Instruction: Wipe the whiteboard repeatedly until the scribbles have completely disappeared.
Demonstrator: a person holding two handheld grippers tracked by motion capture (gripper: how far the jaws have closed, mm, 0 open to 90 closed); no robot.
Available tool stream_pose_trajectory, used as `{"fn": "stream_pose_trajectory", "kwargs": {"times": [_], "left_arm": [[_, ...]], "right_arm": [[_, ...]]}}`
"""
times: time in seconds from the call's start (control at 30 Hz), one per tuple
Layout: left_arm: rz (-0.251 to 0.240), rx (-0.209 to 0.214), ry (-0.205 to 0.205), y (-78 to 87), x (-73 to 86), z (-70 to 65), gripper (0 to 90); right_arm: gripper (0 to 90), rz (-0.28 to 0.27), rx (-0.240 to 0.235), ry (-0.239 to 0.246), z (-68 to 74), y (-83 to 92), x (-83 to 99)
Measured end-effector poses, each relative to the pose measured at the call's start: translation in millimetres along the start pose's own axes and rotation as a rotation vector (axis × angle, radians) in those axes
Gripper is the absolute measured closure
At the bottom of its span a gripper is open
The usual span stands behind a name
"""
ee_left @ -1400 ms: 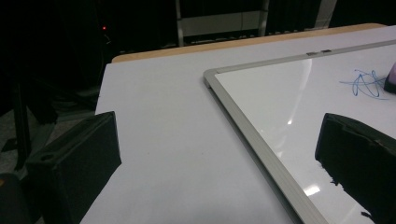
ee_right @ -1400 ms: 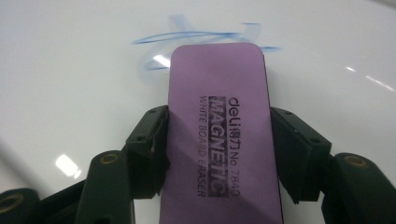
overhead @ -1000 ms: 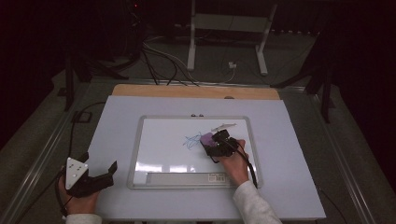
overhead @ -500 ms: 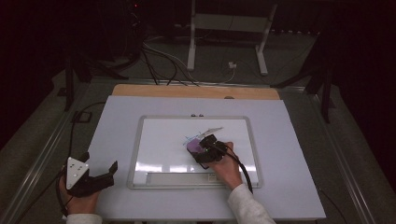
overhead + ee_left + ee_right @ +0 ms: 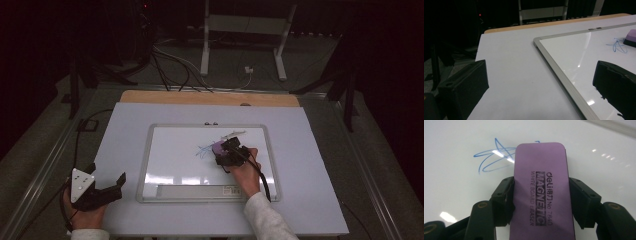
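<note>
A purple magnetic whiteboard eraser is clamped between the two black jaws of my right gripper, pressed flat on the whiteboard. A blue scribble lies just left of the eraser's far end. In the high view the right gripper and eraser sit at the board's middle, with the blue scribble to their left. A white marker lies just beyond them. My left gripper rests open on the table off the board's lower left corner, nothing between its jaws. The eraser also appears far right in the left gripper view.
The whiteboard's grey frame runs diagonally past the left gripper. The white table mat has a wooden strip along its far edge. Cables and a stand lie on the dark floor beyond.
My right gripper with the eraser slid left, then back right and slightly up across the board, leaving fewer blue marks. The left gripper stayed still.
</note>
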State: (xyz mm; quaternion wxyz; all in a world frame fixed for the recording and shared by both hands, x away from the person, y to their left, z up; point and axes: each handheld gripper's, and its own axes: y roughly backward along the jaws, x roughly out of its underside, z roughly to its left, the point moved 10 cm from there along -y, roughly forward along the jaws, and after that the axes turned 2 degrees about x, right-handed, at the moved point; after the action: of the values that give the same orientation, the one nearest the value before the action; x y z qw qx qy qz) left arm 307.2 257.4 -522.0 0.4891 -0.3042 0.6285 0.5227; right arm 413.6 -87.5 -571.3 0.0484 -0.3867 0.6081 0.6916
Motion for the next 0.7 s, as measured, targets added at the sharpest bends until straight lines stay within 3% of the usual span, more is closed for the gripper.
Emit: {"fn": "stream_pose_trajectory", "kwargs": {"times": [0.1, 0.2, 0.27, 0.33, 0.43, 0.7], "left_arm": [[0.0, 0.0, 0.0, 0.0, 0.0, -0.1, 0.8], [0.0, 0.0, 0.001, -0.1, 0.3, 0.3, 0.8], [0.0, 0.0, 0.001, 0.1, 0.3, 0.3, 0.8], [-0.002, -0.002, 0.001, 0.7, 0.0, 0.9, 0.8], [-0.004, -0.002, 0.005, 1.3, 0.1, 1.8, 0.8], [-0.005, -0.003, 0.006, 1.2, -0.1, 1.9, 0.8]], "right_arm": [[41.2, 0.003, -0.089, 0.024, 20.7, 1.0, 1.8], [41.2, 0.014, -0.158, 0.083, 41.8, 3.7, 3.9], [41.2, 0.023, -0.18, 0.117, 49.5, 4.8, 4.3], [41.2, 0.023, -0.179, 0.116, 48.2, 4.0, 3.4], [41.2, 0.016, -0.124, 0.079, 32.2, 1.2, 0.6], [41.2, 0.017, 0.012, -0.114, -35.4, -4.4, -1.5]]}}
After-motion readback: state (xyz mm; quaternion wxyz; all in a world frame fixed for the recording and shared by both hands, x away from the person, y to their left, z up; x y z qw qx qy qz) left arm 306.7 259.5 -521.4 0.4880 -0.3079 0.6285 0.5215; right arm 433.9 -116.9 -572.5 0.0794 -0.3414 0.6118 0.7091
